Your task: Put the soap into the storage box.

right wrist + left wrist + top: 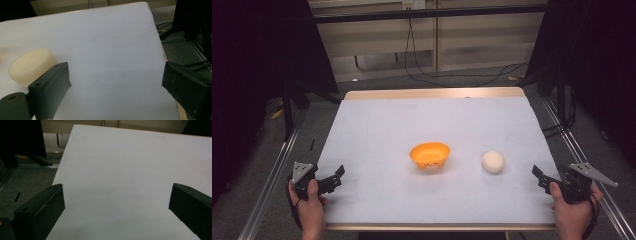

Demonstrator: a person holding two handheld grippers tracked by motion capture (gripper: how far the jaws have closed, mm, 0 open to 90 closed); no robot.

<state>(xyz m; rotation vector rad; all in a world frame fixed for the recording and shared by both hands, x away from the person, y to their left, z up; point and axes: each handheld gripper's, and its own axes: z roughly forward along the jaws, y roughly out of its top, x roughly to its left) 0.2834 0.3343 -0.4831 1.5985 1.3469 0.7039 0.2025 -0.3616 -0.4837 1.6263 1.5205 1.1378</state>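
On the table (pixel 377 125) a bowl (pixel 430 155) is placed near the middle, and a ball (pixel 493 162) to its right, apart. The left gripper (pixel 338 173) is held at the near left edge, the right gripper (pixel 539 176) at the near right, beside the ball.

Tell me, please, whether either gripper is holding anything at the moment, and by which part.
Nothing is held. The left gripper and the right gripper both stand open over the white table; the cream round puck lies untouched.
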